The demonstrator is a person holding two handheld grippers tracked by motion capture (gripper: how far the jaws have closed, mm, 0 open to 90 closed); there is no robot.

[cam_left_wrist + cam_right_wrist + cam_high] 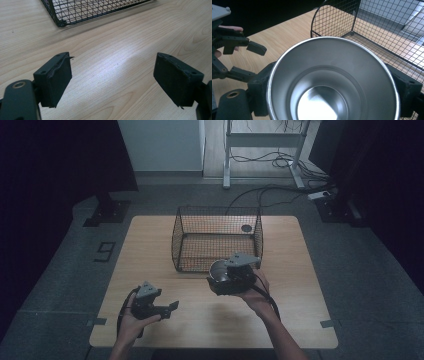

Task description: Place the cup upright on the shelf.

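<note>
Holding a metal cup [333,80] between clenched jaws, right gripper [226,279] just below centre of the high view, directly in front of the near wall of the wire basket [218,239]. Seen in the right gripper view: cup mouth wide open toward the camera, shiny bottom deep at lower centre, one black jaw pressed on each side of the cup wall at lower left and lower right. Long axis of the cup running along the jaws, mouth pointing back toward the hand, base pointing away. Basket lying up and to the right in that view, its curved rim just past the cup's edge, its open top facing upward. Probably a short lift and a move toward the upper part of the frame needed to clear the rim and get the cup inside. Right hand clearly nearer the basket. Left gripper [156,307] at lower left of the high view, jaws spread apart and empty over the bare wooden table [120,62], basket corner at upper left there.
</note>
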